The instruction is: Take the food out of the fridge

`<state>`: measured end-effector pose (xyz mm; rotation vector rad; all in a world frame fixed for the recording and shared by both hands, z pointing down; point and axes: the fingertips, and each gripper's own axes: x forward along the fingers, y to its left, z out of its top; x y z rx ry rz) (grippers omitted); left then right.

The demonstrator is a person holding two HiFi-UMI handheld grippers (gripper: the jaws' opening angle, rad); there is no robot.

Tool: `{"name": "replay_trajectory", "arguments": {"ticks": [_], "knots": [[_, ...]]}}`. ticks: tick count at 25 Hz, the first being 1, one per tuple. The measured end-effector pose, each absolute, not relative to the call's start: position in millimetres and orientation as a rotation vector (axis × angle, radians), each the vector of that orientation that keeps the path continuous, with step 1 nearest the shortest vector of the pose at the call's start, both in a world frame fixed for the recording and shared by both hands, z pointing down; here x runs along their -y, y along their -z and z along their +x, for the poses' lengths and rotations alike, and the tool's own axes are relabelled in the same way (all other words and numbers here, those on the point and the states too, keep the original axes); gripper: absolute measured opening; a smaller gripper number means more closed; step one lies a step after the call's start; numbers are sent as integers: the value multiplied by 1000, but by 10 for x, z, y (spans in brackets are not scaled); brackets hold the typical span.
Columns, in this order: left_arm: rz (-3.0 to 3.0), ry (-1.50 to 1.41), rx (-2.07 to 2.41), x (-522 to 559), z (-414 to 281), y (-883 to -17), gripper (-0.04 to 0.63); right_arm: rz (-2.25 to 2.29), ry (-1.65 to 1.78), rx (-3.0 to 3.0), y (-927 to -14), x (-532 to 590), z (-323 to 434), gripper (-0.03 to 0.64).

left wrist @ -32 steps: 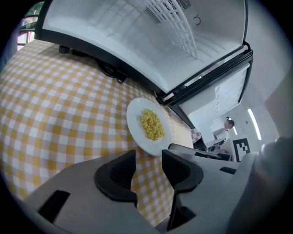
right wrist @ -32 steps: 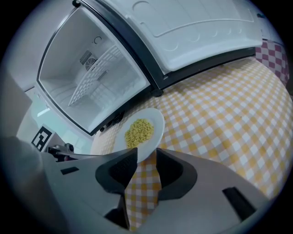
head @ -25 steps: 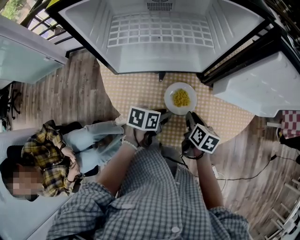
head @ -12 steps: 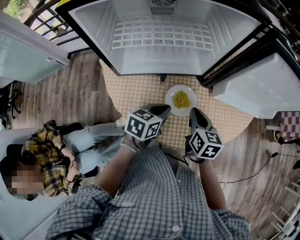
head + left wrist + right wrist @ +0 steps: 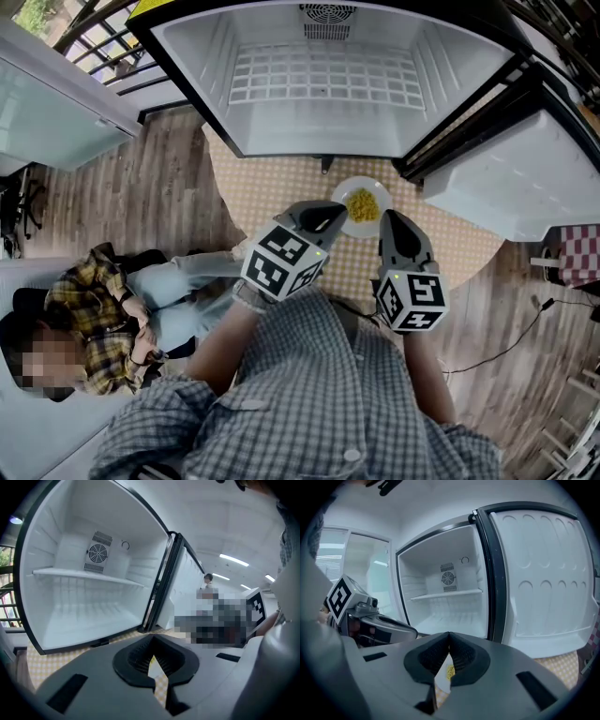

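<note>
My left claw (image 5: 326, 216) and right claw (image 5: 393, 219): clenched, empty, ribbed pads (image 5: 461, 657) meeting. Round white plate (image 5: 355, 185) holds yellow food (image 5: 364, 203) before smooth white fridge (image 5: 323, 131).

The plate of food (image 5: 362, 205) sat on the bench (image 5: 262, 192) just before the open fridge (image 5: 187, 66), whose door (image 5: 511, 178) swung out to the right. The left gripper (image 5: 330, 217) and right gripper (image 5: 392, 225) flanked the plate's near side, and a seated person (image 5: 103, 323) was well off to the left.

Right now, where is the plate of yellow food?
In the head view the plate sits on the checked mat, just in front of the open fridge, slightly right of centre.
</note>
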<state>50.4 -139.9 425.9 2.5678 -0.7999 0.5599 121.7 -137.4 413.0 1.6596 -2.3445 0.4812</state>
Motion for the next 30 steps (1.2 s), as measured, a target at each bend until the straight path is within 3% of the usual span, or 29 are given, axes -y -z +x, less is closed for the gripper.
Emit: {"name": "replay_trajectory", "arguments": {"ticks": [11, 30], "knots": [[2758, -533, 833, 1304, 504, -3646, 6, 1661, -280, 2424, -3588, 1338, 1177, 9], [2766, -514, 812, 1263, 571, -3620, 6, 1680, -370, 2458, -3548, 1374, 1170, 9]]}}
